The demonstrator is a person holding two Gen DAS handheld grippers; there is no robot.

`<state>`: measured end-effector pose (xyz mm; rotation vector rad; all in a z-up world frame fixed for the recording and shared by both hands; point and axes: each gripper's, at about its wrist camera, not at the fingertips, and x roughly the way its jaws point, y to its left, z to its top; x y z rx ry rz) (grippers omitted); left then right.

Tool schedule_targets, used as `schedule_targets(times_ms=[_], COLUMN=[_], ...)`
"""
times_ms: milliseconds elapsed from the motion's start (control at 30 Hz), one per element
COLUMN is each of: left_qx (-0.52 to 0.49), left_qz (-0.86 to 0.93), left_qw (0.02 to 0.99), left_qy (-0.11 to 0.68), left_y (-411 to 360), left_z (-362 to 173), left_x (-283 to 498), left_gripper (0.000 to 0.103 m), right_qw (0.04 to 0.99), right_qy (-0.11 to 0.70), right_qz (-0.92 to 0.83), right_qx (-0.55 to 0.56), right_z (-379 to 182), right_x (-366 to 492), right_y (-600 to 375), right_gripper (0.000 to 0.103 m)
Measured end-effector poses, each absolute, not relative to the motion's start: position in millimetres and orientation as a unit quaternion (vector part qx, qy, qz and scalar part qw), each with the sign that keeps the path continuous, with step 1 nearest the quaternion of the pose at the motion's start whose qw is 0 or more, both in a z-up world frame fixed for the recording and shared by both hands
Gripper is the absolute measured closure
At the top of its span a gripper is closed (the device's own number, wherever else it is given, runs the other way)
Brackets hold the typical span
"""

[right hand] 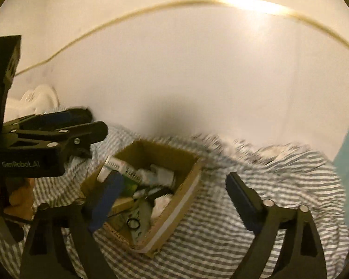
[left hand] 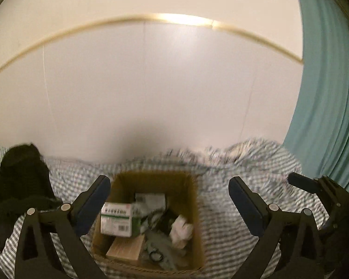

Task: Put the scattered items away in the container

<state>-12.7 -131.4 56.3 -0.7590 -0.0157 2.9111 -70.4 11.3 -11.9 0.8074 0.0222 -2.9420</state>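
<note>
An open cardboard box (left hand: 193, 200) sits on a striped sheet, below and ahead of both grippers. Inside it lie a white-and-green medicine carton (left hand: 116, 219), a tan carton (left hand: 125, 247), a crumpled white tissue (left hand: 181, 231), a black ring (left hand: 156, 255) and other small items. My left gripper (left hand: 169, 186) is open above the box, with nothing between its blue pads. My right gripper (right hand: 173, 177) is open too and holds nothing. In the right wrist view the box (right hand: 174, 218) stands at a slant, with the ring (right hand: 133, 223) inside. The left gripper (right hand: 92, 122) shows at the left there.
The striped sheet (left hand: 232, 244) is rumpled around the box. A black garment (left hand: 18, 181) lies at the left. A teal curtain (left hand: 325, 93) hangs at the right. A pale panelled wall (left hand: 151, 81) rises behind. A white object (right hand: 39, 100) sits far left, and a hand (right hand: 21, 195) holds the left gripper.
</note>
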Motion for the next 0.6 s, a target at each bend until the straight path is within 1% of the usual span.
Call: schedule_targets(times_ms=[67, 133, 233, 367, 600], left_qx=[-0.232, -0.218, -0.206, -0.203, -0.227], left_qz=[0.97, 0.973, 0.976, 0.978, 0.973], left_qw=[0.068, 0.07, 0.066, 0.051, 0.032], left_qy=[-0.005, -0.009, -0.019, -0.025, -0.014], left_y=[-120.9, -112.2, -100.2, -83.1, -50.1], left_z=[67.3, 73.8, 80.8, 80.4, 51.6], left_x=[-3.3, 4.8, 13.7, 17.8, 14.3], left_gripper=[0.0, 0.0, 0.0, 0.0, 0.0], right_qw=[0.022, 0.005, -0.023, -0.053, -0.091], right_qy=[0.012, 0.021, 0.035, 0.026, 0.009], right_qz=[-0.97, -0.975, -0.979, -0.981, -0.978], right_qx=[0.24, 0.22, 0.201, 0.187, 0.187], right_z=[0.2, 10.6, 21.4, 29.6, 23.9], right_x=[-55.2, -40.1, -22.4, -4.7, 13.2], right_y=[19.0, 26.9, 37.8, 58.4, 97.5], right_gripper=[0.006, 0.0, 0.0, 0.0, 0.0])
